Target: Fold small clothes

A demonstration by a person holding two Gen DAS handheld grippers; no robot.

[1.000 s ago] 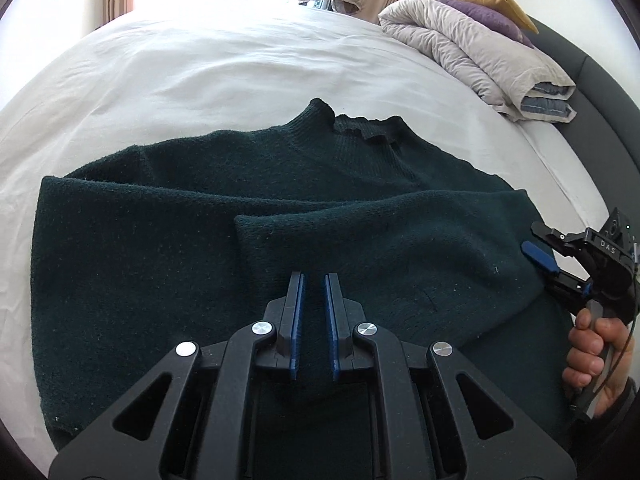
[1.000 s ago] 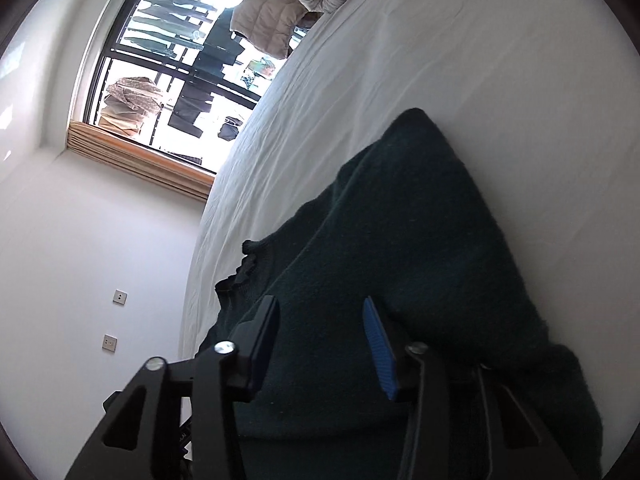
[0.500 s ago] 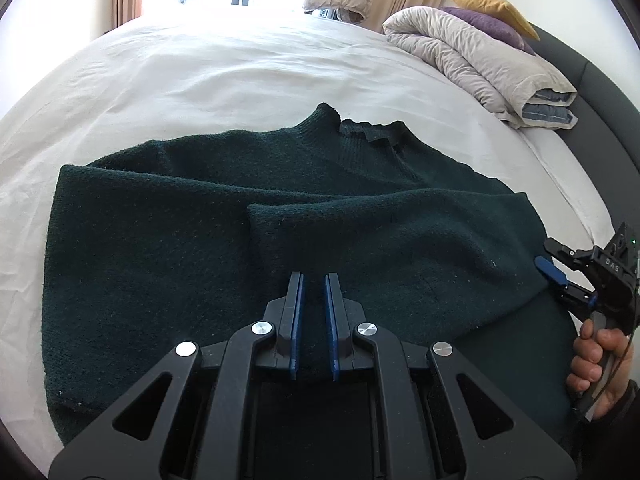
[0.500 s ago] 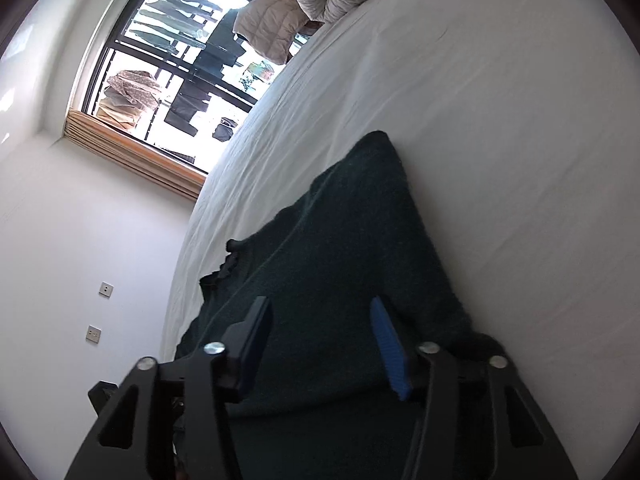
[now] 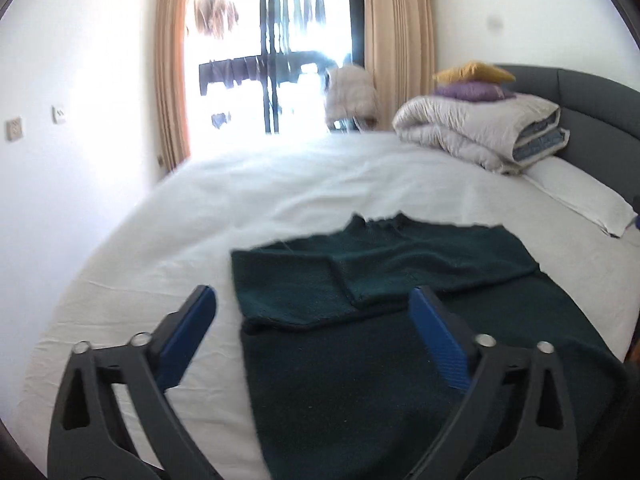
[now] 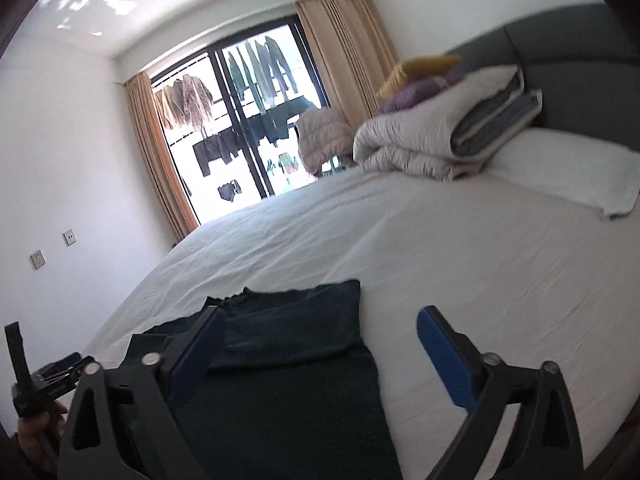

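Note:
A dark green knitted sweater [image 5: 380, 280] lies flat on the white bed [image 5: 280, 184], both sleeves folded across its chest and the collar pointing to the window. My left gripper [image 5: 312, 304] hovers above the sweater's near part, its jaws opening wide with nothing between the blue pads. The right wrist view shows the same sweater [image 6: 288, 344] from its right side. My right gripper [image 6: 320, 324] hangs above it, jaws also opening wide and holding nothing. The left gripper's body and the hand on it [image 6: 36, 392] show at the lower left of that view.
A folded grey duvet [image 5: 476, 136] with purple and yellow cushions sits at the head of the bed, beside a white pillow [image 5: 580, 196] and a grey headboard [image 5: 592, 108]. A window with curtains [image 5: 276, 52] faces me. A white wall stands to the left.
Both grippers have lifted and drawn back from the sweater, tilting up toward the window. The left jaws went from shut to wide open; the right jaws spread wider and that view rolled upright.

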